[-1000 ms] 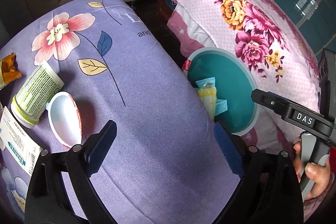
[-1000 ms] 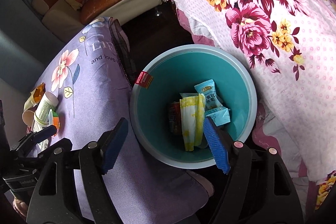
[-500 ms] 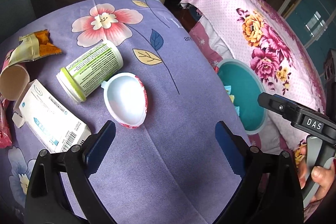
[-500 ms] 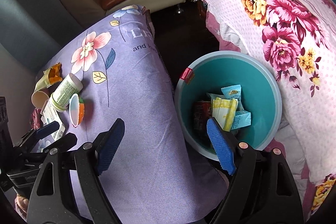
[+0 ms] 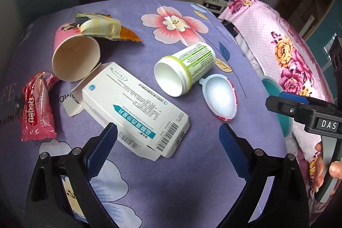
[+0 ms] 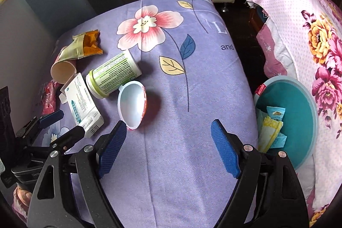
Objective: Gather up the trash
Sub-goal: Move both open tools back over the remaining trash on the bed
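Where left view misses it, bin's wrappers [image 6: 269,127] visible rightward

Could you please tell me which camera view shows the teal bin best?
The right wrist view: the teal bin shows its open mouth with wrappers inside. The left wrist view catches only a sliver of its rim, beside the table.

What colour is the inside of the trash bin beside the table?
Teal inside, with a paler blue-grey rim: the trash bin shows best in the right wrist view.
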`<state>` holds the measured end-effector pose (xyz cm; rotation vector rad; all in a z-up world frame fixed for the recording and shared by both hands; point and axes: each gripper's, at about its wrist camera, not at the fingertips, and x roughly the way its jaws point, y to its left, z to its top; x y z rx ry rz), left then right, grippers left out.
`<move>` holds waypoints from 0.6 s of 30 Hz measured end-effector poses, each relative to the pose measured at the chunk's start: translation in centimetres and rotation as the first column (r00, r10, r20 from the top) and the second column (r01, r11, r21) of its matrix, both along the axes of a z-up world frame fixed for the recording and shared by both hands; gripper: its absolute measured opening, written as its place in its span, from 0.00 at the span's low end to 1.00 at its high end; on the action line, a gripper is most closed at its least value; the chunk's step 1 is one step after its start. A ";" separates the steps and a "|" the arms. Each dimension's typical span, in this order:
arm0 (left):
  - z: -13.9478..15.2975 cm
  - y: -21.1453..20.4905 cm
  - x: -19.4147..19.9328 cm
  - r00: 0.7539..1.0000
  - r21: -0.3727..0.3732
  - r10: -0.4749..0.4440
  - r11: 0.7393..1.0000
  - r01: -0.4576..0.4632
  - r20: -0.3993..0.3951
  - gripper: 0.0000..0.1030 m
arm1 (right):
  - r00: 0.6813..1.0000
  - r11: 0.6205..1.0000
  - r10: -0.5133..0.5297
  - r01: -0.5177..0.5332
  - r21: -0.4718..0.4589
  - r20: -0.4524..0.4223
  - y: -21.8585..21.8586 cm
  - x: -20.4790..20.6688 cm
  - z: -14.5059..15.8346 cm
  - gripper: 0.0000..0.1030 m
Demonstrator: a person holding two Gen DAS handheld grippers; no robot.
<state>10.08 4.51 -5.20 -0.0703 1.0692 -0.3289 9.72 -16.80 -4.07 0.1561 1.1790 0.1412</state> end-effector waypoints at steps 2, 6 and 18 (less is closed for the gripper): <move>-0.1 1.2 0.1 1.000 0.009 0.012 1.000 -0.012 0.009 0.93 | 1.000 1.000 0.029 -0.029 -0.006 -0.008 1.6 0.9 -0.4 0.75; -0.3 3.4 0.4 0.999 0.038 0.028 0.999 -0.029 0.025 0.93 | 0.997 0.997 0.071 -0.072 -0.039 -0.026 4.1 2.6 -1.5 0.75; -1.3 5.6 1.6 0.999 0.043 0.049 0.998 -0.049 0.008 0.93 | 0.992 0.987 0.108 -0.114 -0.113 -0.060 7.0 4.9 -4.4 0.71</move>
